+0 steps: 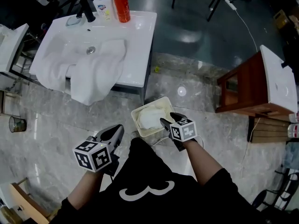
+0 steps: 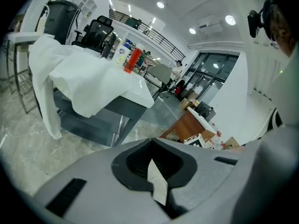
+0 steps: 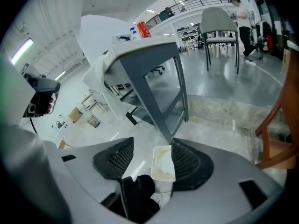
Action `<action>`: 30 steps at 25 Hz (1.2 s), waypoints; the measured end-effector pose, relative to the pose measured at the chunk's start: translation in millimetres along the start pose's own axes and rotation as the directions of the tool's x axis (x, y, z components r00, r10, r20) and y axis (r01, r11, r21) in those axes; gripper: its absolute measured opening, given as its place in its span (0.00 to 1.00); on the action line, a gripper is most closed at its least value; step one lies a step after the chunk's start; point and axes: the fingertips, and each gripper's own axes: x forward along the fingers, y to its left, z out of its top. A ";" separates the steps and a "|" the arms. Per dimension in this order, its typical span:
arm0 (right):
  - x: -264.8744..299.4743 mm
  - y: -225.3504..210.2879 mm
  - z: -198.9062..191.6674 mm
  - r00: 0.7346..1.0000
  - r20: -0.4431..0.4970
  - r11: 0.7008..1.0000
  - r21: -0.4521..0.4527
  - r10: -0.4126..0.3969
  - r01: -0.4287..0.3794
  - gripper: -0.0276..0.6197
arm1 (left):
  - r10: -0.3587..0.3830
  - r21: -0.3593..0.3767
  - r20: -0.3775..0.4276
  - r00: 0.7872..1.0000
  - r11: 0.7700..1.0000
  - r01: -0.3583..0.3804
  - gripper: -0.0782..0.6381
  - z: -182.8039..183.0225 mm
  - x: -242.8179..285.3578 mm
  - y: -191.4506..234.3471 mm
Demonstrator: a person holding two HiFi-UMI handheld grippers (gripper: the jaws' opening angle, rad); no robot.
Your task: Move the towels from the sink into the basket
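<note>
Two white towels (image 1: 98, 66) hang out of the white sink (image 1: 140, 27) and over its front edge; the left gripper view shows these towels (image 2: 74, 76) from below. On the floor in front stands a cream basket (image 1: 137, 112) holding a white towel (image 1: 152, 119). My right gripper (image 1: 169, 119) hovers at the basket's right side, open and holding nothing; between its jaws (image 3: 152, 143) I see the basket (image 3: 155, 171) and the towel (image 3: 165, 162) inside. My left gripper (image 1: 119, 129) stays left of the basket with its jaws together (image 2: 152, 146); a pale sliver shows between the pads.
A black faucet (image 1: 87, 9), a soap bottle (image 1: 103, 4) and a red bottle (image 1: 121, 3) stand at the sink's back edge. A wooden cabinet (image 1: 243, 90) with a white top is to the right. A glass (image 1: 17, 124) sits on the marble floor, far left.
</note>
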 end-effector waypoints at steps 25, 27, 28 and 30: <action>-129.8 222.0 226.7 0.887 0.277 0.866 -0.450 0.369 -0.219 0.55 | 0.057 0.035 0.339 0.939 0.997 -0.073 0.12 101.8 -137.3 -12.6; -120.7 230.2 238.9 0.890 0.277 0.874 -0.433 0.363 -0.222 0.55 | 0.046 0.042 0.341 0.939 0.997 -0.064 0.12 111.3 -141.5 -3.5; -115.6 234.2 245.3 0.890 0.279 0.879 -0.422 0.360 -0.223 0.55 | 0.041 0.049 0.339 0.940 0.997 -0.062 0.12 116.7 -143.6 1.7; -103.2 242.3 257.9 0.892 0.282 0.889 -0.400 0.353 -0.226 0.55 | 0.034 0.061 0.336 0.941 0.996 -0.058 0.12 128.2 -148.4 14.4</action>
